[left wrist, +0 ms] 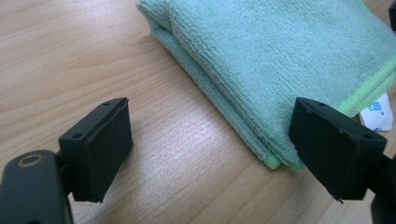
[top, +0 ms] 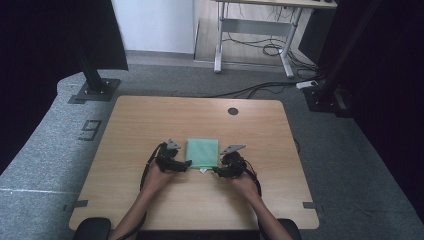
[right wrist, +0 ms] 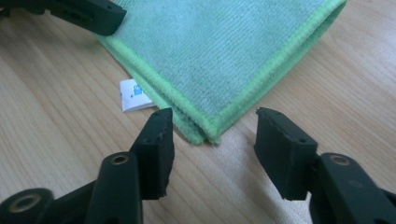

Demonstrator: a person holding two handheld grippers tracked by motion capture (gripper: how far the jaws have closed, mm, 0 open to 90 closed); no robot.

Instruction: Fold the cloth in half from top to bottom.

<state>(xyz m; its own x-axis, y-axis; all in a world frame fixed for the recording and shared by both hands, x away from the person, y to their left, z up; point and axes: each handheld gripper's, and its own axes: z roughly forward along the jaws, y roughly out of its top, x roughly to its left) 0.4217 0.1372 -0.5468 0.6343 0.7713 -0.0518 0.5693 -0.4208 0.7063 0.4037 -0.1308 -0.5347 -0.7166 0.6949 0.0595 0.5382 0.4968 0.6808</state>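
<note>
Green folded cloth (top: pixel 202 152) lies flat; left gripper (left wrist: pixel 210 149) and right gripper (right wrist: pixel 212 149) gape empty at its near corners, seemingly just released.

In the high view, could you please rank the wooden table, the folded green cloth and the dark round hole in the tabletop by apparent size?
1. Wooden table, by far the largest.
2. Folded green cloth.
3. Dark round hole, smallest; it sits farther from the camera, but the gap is clear.

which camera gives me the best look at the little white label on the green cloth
The right gripper view: the white label lies flat on the table, poking out from under the folded green cloth, blue print visible. The left gripper view catches its corner beside a jaw. In the high view it is a tiny white speck.
</note>
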